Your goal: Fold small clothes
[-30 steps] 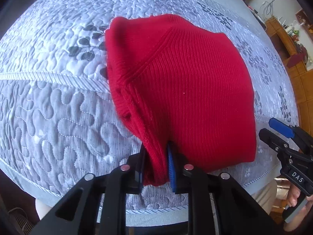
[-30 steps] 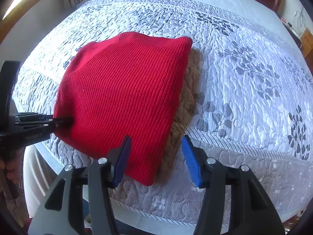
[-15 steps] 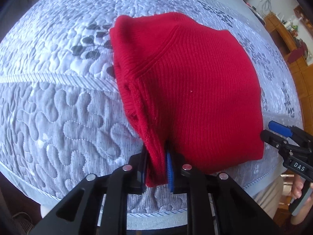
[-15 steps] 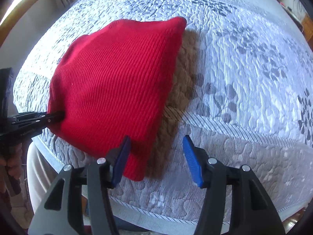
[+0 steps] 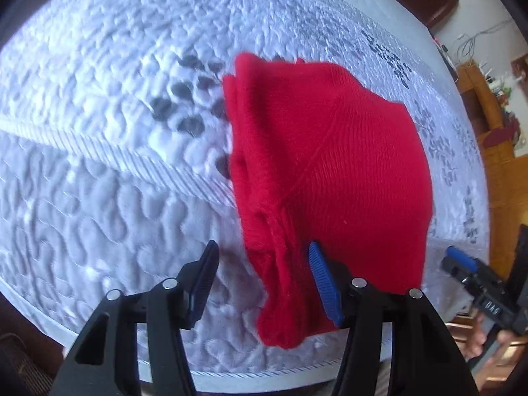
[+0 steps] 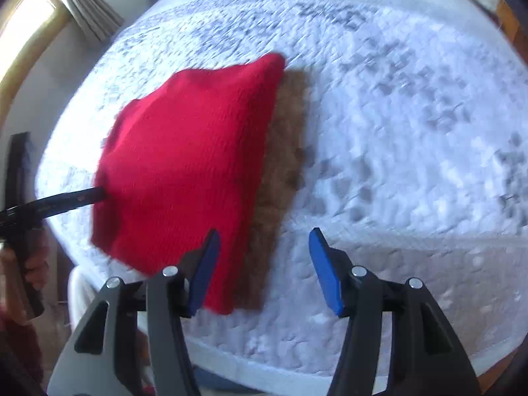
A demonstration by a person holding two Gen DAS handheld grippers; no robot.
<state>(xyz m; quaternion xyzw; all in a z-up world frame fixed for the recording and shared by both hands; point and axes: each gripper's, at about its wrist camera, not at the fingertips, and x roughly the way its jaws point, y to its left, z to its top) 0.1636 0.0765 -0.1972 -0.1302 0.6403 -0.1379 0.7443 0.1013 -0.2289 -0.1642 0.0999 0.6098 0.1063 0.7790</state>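
A red knit garment (image 5: pixel 333 178) lies folded on the quilted bed; it also shows in the right wrist view (image 6: pixel 194 168). My left gripper (image 5: pixel 260 280) is open, its jaws wide apart around the garment's near left corner, which lies loose between them. My right gripper (image 6: pixel 262 270) is open and empty, just past the garment's near right corner, with its left pad over the cloth's edge. The right gripper shows at the right edge of the left wrist view (image 5: pixel 475 280). The left gripper's fingers (image 6: pixel 66 198) reach the garment's left edge in the right wrist view.
The bed is covered by a white and grey quilt (image 5: pixel 99 132) with leaf prints; its front edge (image 6: pixel 297 376) runs just beneath my grippers. A wooden cabinet (image 5: pixel 495 125) stands at the far right. A curtain and window (image 6: pixel 82 10) are at the far left.
My left gripper has opened and let go of the garment's near left corner. The garment now lies further up the bed from both grippers. The right gripper stayed open.
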